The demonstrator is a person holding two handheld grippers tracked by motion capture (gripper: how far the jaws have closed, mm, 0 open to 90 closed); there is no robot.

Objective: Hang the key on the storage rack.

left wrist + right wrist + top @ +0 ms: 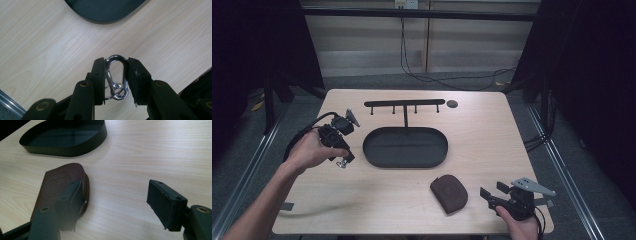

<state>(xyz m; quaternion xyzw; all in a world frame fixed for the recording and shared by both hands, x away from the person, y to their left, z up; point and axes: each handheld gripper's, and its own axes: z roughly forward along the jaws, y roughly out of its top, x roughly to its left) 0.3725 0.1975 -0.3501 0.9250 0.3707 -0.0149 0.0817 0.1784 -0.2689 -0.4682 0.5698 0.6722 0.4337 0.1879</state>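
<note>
My left gripper (116,75) is shut on a silver carabiner (116,77) with a small key ring at its lower end, held above the wooden table. From above, that gripper (343,159) hangs at the table's left, just left of the black oval tray (405,161), with the carabiner (343,162) dangling at its tips. A brown leather zip pouch (449,193) lies flat at the front. My right gripper (117,197) stands open beside the pouch (58,182), nothing between its jaws. It (489,192) sits at the front right corner.
A black T-shaped rack with hooks (404,103) rises from the tray's far side. A small dark disc (452,104) lies near the table's back edge. The tray (70,150) is empty. Bare wood lies between tray and pouch.
</note>
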